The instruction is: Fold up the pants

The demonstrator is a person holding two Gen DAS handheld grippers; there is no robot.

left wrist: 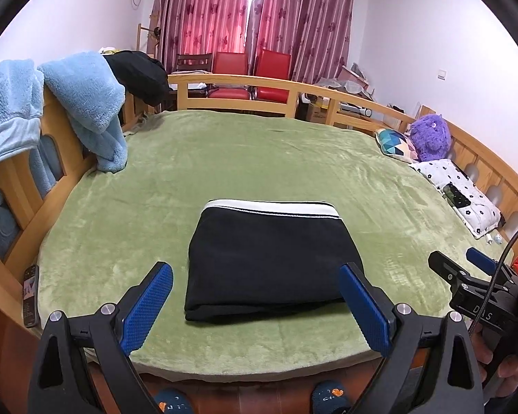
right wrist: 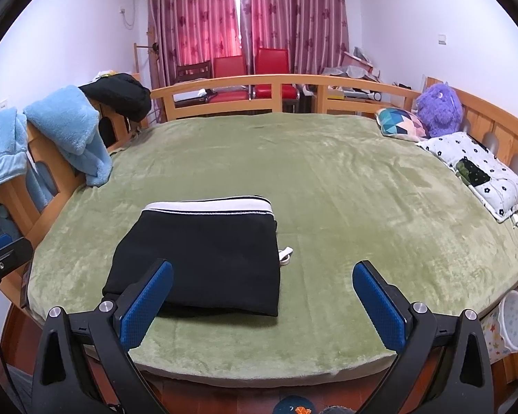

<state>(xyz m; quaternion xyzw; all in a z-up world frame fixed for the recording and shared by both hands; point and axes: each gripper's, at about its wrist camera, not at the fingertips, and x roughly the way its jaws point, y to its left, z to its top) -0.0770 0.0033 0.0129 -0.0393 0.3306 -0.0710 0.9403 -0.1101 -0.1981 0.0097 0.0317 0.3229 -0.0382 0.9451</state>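
both jaws stand wide and empty, the left gripper (left wrist: 255,305) and right gripper (right wrist: 262,305) hanging at the near bed (right wrist: 328,189) edge, just short of the pants (left wrist: 269,258) lying folded, waistband far, so folding looks finished and only tidying or withdrawal remains.

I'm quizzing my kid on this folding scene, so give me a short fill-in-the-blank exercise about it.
1. The folded pants are mostly ____ in colour.
2. The pants lie on a ____ blanket.
3. The left gripper and the right gripper both have their jaws ____.
4. The waistband is ____.

Missing words: black; green; open; white
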